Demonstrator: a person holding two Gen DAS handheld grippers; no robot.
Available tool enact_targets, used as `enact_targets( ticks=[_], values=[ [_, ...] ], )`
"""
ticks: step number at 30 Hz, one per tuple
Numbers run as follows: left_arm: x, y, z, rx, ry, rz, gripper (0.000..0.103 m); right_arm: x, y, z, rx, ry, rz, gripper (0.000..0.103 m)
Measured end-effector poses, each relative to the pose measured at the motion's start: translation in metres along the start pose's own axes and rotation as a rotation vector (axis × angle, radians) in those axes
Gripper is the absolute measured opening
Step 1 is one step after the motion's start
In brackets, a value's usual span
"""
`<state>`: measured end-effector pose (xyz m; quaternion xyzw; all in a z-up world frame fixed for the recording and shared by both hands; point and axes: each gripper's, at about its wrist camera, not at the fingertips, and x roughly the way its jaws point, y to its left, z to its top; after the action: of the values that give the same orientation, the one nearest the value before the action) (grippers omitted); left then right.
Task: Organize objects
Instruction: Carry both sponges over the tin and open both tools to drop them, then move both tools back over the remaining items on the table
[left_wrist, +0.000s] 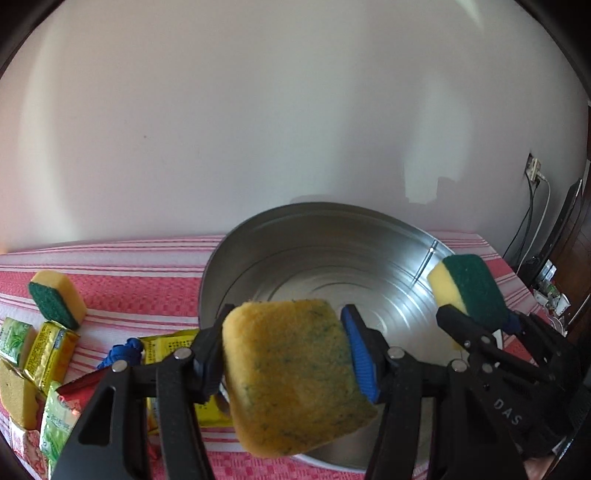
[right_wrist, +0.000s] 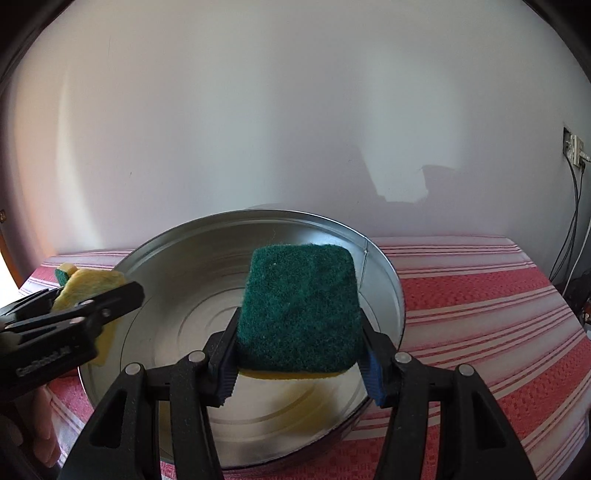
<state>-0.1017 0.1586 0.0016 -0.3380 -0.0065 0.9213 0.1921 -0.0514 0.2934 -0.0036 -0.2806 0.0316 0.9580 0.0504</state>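
Holding, left gripper (left_wrist: 284, 369): jaws clamp a yellow-side sponge (left_wrist: 291, 376), raised above the metal basin's (left_wrist: 321, 236) near-left rim.
Right gripper (right_wrist: 299, 354): jaws pinch a green-side sponge (right_wrist: 301, 306) over the basin's middle.
Loose sponge (left_wrist: 57, 299): on the striped cloth (left_wrist: 129, 280), well left of the basin.
Packets (left_wrist: 50, 354): clustered near it.

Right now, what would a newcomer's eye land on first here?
Two sponges held over the big metal pan: the left gripper clamps one yellow side up, the right gripper clamps one green side up. Beside the pan, at left, a third sponge and small packets lie on the red striped cloth.
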Motion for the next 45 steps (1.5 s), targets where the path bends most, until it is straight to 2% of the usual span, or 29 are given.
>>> enact_targets(
  ticks=[3, 4, 5, 7, 8, 9, 10, 13, 18, 29, 45],
  values=[
    [0.006, -0.005, 0.002, 0.013, 0.012, -0.002, 0.058, 0.001, 0.000, -0.001, 0.008, 0.006, 0.002, 0.058],
    [0.005, -0.006, 0.003, 0.015, 0.009, -0.001, 0.063, 0.000, -0.002, -0.002, 0.013, 0.007, 0.008, 0.060],
    [0.003, -0.007, 0.002, 0.014, 0.006, -0.005, 0.074, 0.000, -0.002, -0.002, 0.019, 0.009, 0.017, 0.063],
    [-0.005, -0.005, 0.004, 0.004, -0.022, 0.000, 0.085, 0.002, -0.009, 0.000, 0.030, 0.001, 0.037, 0.076],
    [-0.010, -0.002, 0.005, -0.001, -0.044, 0.000, 0.098, -0.001, -0.012, 0.002, 0.042, -0.013, 0.037, 0.078],
    [-0.017, 0.001, 0.006, -0.010, -0.071, -0.002, 0.103, -0.003, -0.014, 0.002, 0.055, -0.030, 0.034, 0.082],
    [-0.023, 0.004, 0.007, -0.021, -0.099, 0.000, 0.103, -0.006, -0.017, 0.002, 0.072, -0.048, 0.033, 0.085],
    [-0.034, 0.009, 0.009, -0.031, -0.127, 0.043, 0.103, -0.013, -0.028, 0.006, 0.146, -0.094, 0.047, 0.087],
    [-0.044, 0.016, 0.001, -0.029, -0.143, 0.133, 0.103, -0.006, -0.037, 0.003, 0.202, -0.067, 0.033, 0.087],
    [-0.054, 0.037, -0.030, -0.039, -0.138, 0.242, 0.103, -0.010, -0.034, 0.000, 0.185, -0.073, 0.030, 0.087],
    [-0.077, 0.049, -0.049, -0.002, -0.134, 0.299, 0.103, -0.018, -0.025, -0.010, 0.187, -0.104, -0.017, 0.087]
  ],
)
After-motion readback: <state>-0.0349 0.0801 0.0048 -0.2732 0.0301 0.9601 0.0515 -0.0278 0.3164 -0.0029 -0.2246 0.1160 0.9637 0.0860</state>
